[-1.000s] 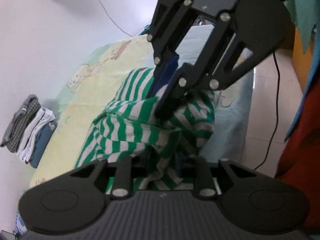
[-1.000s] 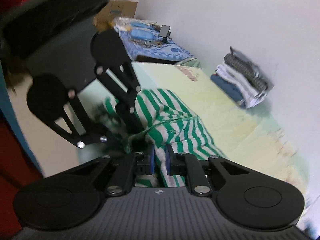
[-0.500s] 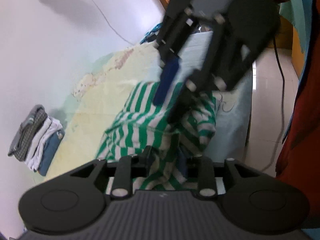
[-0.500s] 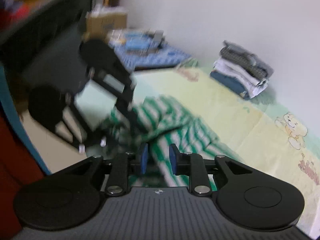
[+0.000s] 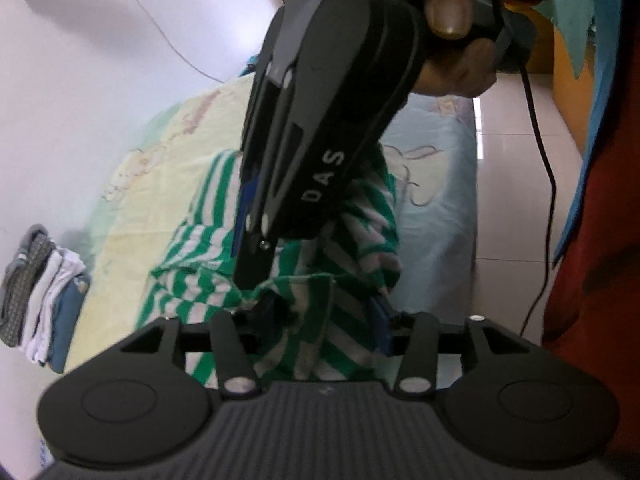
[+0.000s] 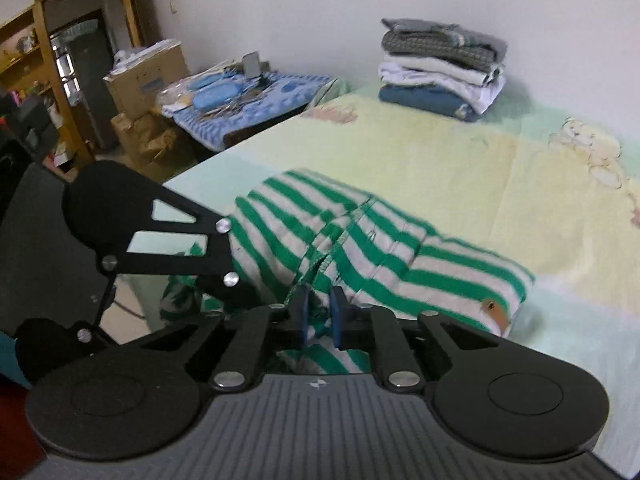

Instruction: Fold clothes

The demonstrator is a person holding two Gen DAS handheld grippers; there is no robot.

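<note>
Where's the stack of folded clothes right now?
The stack of folded clothes sits at the far edge of the bed against the white wall, upper right in the right wrist view, well beyond the striped shirt.

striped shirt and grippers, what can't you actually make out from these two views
- Left wrist view: the right gripper body hides much of the striped shirt.
- Right wrist view: the right gripper's blue pads sit against bunched cloth; whether they pinch it is unclear.
- Left gripper: jaws opening, cloth between them, contact unclear.

Crowded near edge, open bed beyond

The two black tools crowd the bunched green-and-white striped garment point(image 6: 360, 248) — the yellow-and-green bed sheet point(image 6: 500, 184) lies bare up to the folded clothes stack point(image 6: 440, 68) against the wall.
</note>
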